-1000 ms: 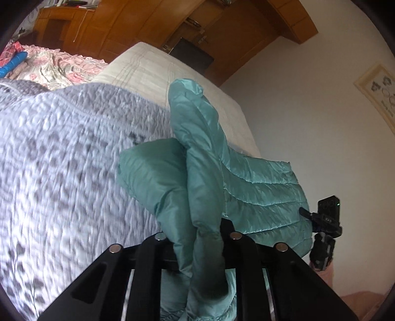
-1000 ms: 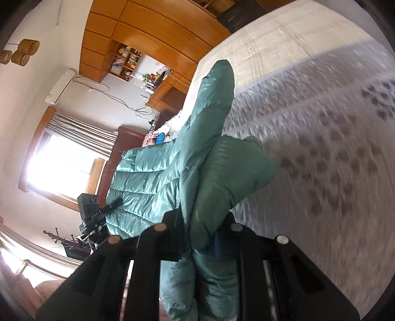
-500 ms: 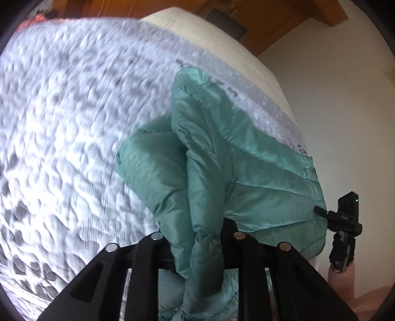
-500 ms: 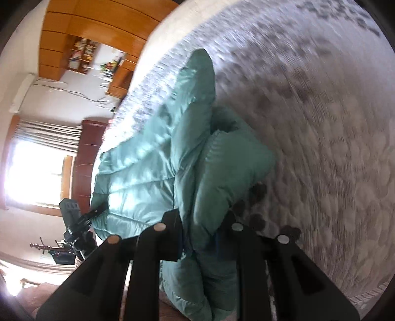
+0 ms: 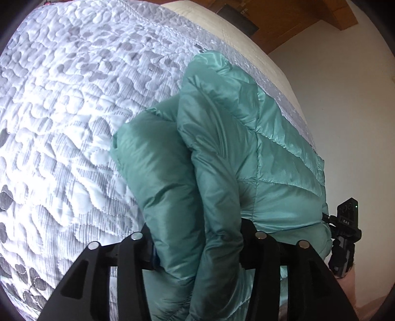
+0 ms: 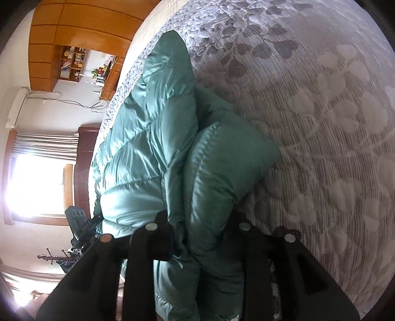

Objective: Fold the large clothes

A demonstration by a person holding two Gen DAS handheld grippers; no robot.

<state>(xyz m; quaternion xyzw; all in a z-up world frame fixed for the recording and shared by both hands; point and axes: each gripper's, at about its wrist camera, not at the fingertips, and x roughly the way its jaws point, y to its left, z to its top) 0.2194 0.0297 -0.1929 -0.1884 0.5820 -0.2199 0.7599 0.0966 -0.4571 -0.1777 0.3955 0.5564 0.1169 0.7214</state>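
Observation:
A teal puffer jacket lies folded in thick layers on a grey-and-white quilted bedspread. A bunched fold of it fills the gap of my left gripper; the jaws are opening and the fabric sits loosely between them. In the right wrist view the same jacket rests on the bedspread. My right gripper is also opening, but its fingers still pinch a padded fold. Each gripper holds one end of the jacket's near edge.
Wooden wardrobe panels and a shelf niche stand beyond the bed. A bright window with curtains is at the left. A white wall lies past the jacket. The bedspread stretches wide to the left of the left gripper.
Both grippers came down with the jacket, and it now rests on the bedspread. The jaws of both stand wider apart, the left most of all.

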